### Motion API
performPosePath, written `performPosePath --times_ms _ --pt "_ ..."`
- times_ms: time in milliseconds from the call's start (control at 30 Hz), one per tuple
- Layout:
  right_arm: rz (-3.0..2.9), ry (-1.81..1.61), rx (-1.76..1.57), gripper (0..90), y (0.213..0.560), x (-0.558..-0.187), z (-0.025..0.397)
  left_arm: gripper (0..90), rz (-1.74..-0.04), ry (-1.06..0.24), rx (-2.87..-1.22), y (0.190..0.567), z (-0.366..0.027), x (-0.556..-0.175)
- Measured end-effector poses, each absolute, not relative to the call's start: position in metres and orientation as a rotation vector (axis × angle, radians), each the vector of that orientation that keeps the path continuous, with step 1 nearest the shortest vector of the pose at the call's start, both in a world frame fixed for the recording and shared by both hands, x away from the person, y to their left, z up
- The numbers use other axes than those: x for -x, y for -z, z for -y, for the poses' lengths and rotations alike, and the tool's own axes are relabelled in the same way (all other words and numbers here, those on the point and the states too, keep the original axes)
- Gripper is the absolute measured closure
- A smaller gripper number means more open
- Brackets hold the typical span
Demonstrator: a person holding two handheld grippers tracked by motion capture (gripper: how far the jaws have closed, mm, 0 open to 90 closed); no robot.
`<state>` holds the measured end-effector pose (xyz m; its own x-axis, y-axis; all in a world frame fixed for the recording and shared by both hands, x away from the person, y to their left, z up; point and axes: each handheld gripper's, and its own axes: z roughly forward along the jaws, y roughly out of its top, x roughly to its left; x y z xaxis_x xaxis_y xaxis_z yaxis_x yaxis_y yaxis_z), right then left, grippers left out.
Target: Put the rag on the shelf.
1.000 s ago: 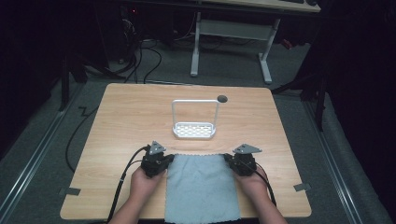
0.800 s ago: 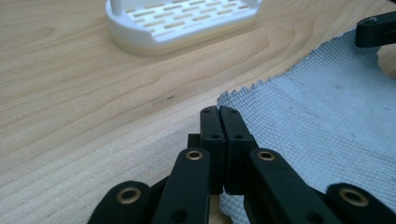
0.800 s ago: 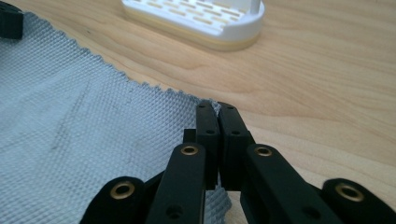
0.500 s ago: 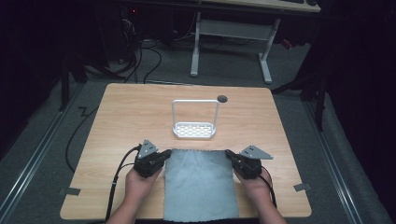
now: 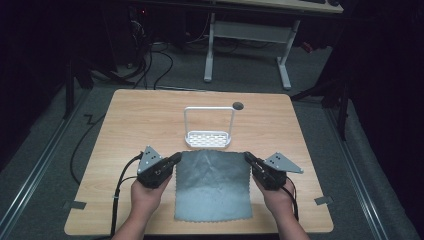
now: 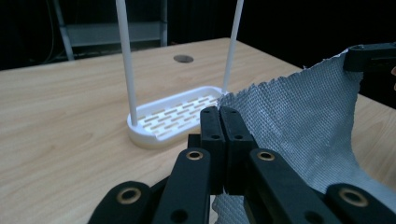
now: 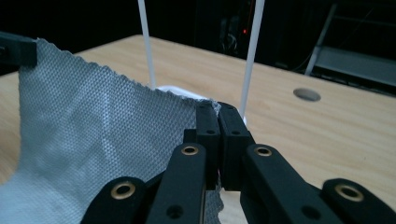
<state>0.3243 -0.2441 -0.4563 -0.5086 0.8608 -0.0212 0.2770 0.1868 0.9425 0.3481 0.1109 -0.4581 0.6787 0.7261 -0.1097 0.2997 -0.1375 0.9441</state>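
Observation:
A grey woven cloth hangs stretched between my two grippers, its near part lying on the wooden table. My left gripper is shut on the cloth's far left corner. My right gripper is shut on the far right corner. Both corners are lifted a little off the table. Just beyond the cloth's raised edge stands a white rack with a slotted base and a tall hoop. Its two thin posts rise behind the cloth in the right gripper view.
A round cable hole sits in the table behind the rack. A grey desk frame and cables lie on the floor beyond the far edge. Bare wood lies left and right of the rack.
Both grippers have moved forward toward the rack and lifted the cloth's far corners, so the cloth now reaches close to the rack's base.

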Motion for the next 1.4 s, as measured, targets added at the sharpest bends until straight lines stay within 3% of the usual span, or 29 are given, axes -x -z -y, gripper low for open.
performPosePath --times_ms 967,1400 --pt "-1.674 -1.462 -0.872 89.0 0.359 -0.339 0.236 90.0 -0.697 -0.659 -1.54 0.358 -0.118 -0.366" --pt "-1.615 -1.478 -0.846 89.0 0.332 -0.344 0.238 90.0 -0.681 -0.7 -1.511 0.337 -0.121 -0.376"
